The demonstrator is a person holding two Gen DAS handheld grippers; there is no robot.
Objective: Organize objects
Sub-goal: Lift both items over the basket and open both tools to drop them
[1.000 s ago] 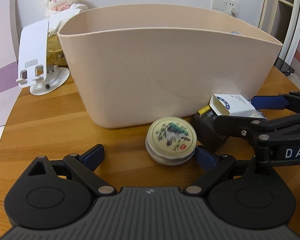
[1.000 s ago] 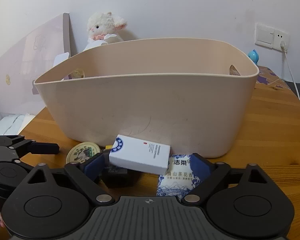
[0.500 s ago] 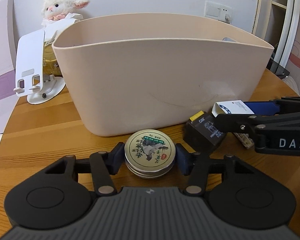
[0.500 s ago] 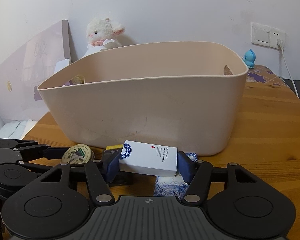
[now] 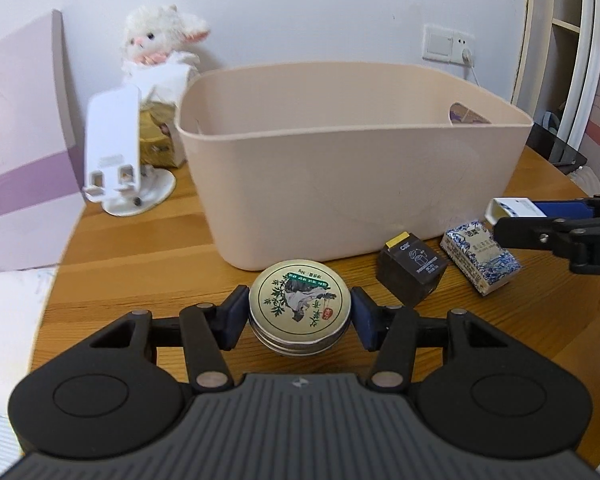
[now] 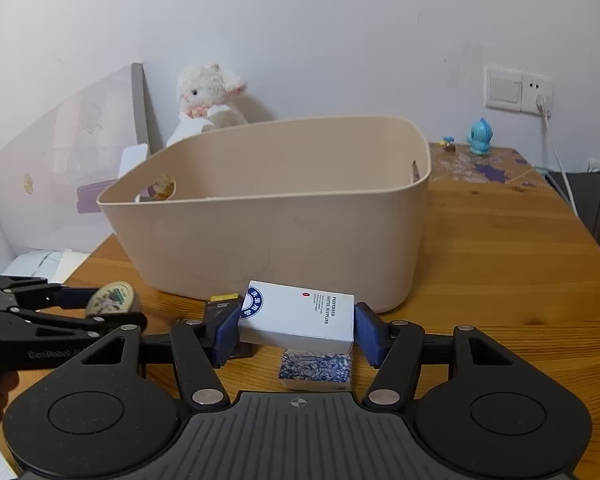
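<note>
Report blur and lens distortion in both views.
Left wrist view: phone stand and plush lamb smeared by blur, tin sharp, shelf frame bowed by the fisheye. Right wrist view: tin blurred, white box crisp, dark corners.

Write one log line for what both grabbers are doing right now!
left gripper: shut on round tin | right gripper: shut on white box | beige bin: ahead | black box, blue-patterned packet: on table
</note>
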